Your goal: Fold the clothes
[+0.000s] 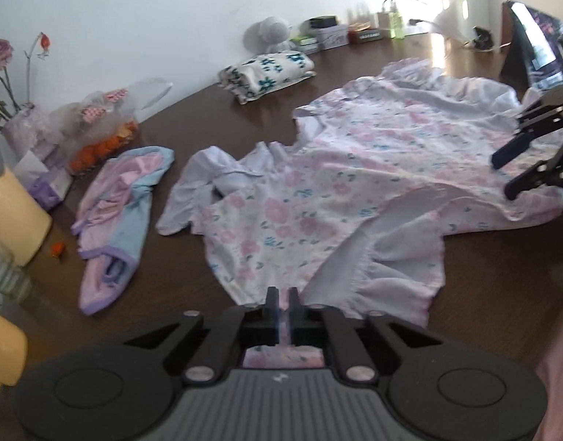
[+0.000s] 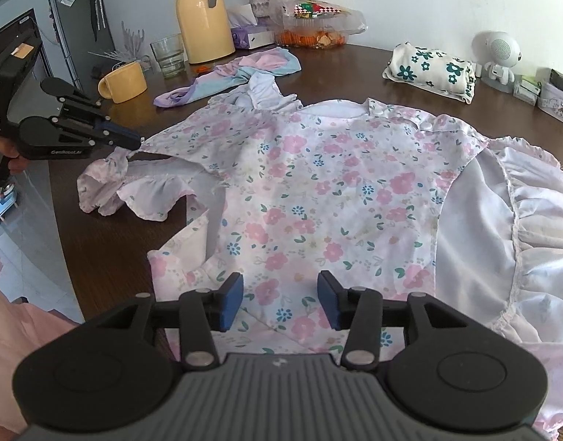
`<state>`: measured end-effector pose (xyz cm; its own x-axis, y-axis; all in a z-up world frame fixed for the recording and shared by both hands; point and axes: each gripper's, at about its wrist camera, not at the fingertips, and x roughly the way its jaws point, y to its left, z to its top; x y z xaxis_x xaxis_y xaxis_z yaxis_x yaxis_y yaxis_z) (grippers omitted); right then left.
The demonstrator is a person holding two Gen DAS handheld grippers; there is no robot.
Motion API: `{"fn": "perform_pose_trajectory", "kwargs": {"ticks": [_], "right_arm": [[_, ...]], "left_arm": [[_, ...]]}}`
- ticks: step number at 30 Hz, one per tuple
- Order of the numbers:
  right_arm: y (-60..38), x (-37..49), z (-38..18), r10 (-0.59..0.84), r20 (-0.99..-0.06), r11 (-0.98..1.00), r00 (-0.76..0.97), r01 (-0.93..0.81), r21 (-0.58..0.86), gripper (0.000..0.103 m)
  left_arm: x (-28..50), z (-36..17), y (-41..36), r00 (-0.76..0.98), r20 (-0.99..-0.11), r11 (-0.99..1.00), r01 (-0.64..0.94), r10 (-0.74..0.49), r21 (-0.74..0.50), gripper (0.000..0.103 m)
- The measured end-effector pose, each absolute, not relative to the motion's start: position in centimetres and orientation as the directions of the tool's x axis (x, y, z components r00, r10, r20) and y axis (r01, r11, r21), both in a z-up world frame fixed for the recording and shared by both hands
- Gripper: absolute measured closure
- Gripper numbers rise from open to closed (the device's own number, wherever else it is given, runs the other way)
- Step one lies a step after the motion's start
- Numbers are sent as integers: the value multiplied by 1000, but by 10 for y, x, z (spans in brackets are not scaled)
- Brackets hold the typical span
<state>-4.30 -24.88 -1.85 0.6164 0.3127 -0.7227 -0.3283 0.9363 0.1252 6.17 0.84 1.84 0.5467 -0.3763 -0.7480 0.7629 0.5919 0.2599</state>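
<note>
Left gripper (image 1: 282,299) jaws clenched on the ruffled sleeve edge of the floral dress (image 1: 318,198); the right wrist view confirms the pinch at 9 o'clock (image 2: 134,143), with the cloth bunched there. Right gripper (image 2: 280,299) jaws released, hovering over the dress lower front; contact with the fabric can't be judged. The dress lies spread face up on the dark wood table (image 2: 108,257), neckline toward 12 o'clock in the right view, its skirt cut off at 3–5 o'clock. Pastel pink-blue garment (image 2: 237,73) crumpled at 11 o'clock, touching the dress's far sleeve. Folded flower-print cloth (image 2: 432,70) at 1 o'clock, well apart. Left view is motion-blurred; items along the wall are hard to make out. The holder's hand (image 2: 15,163) is mostly hidden behind the left gripper body.
</note>
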Motion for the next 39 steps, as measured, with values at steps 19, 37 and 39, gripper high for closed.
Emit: {"fn": "perform_pose_trajectory", "kwargs": {"ticks": [19,37,39], "right_arm": [[-249,-44,-21,309,-715,936,627,-336,110,53],[-364,-113,9,-32,-701,991,713,115,71,50],[-364,-112,5,-46,-699,990,714,125,63,50]], "left_arm": [[61,1,16,603,-761,611,703,-241,363,102],[51,38,-55,495,-625,524,837,-604,157,69],[38,36,-77,430,-632,437,886,-644,157,69]]}}
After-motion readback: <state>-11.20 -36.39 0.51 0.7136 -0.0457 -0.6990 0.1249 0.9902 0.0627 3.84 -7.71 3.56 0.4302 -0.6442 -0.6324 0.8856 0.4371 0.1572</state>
